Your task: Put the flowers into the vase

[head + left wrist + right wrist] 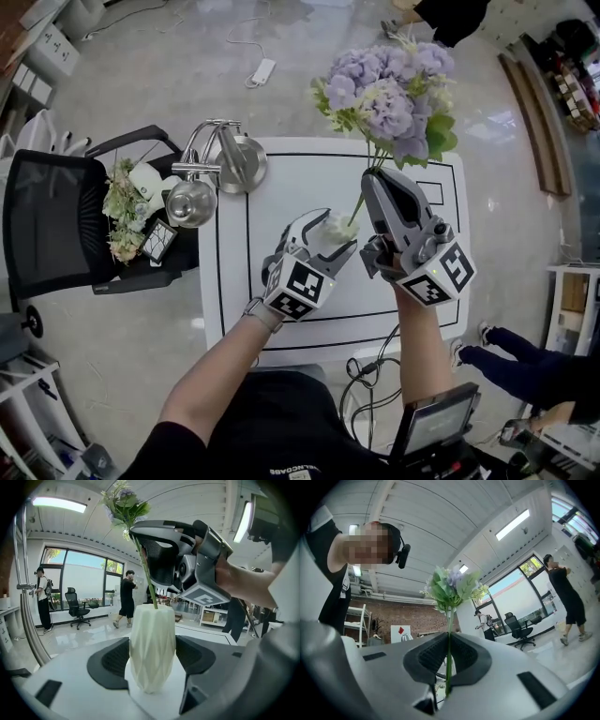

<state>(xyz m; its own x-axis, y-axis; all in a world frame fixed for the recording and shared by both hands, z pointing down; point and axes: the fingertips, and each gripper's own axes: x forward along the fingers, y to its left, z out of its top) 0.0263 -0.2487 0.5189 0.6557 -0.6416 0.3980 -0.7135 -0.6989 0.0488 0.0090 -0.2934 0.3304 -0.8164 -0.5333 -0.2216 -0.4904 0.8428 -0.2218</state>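
Pinching the flowers (pixel 394 94) by the stem, the right gripper (pixel 374 176) holds its tip in the vase (pixel 152 644), which the left gripper (pixel 330 234) clamps.

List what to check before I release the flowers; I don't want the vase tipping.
1. Left fingers pressed on both sides of the vase: ok.
2. Vase upright: ok.
3. Right fingers shut on the stem: ok.
4. Stem's lower end inside the vase mouth: ok.
5. Stem pushed to the vase bottom: cannot tell.
6. Vase base seated on the table: cannot tell.
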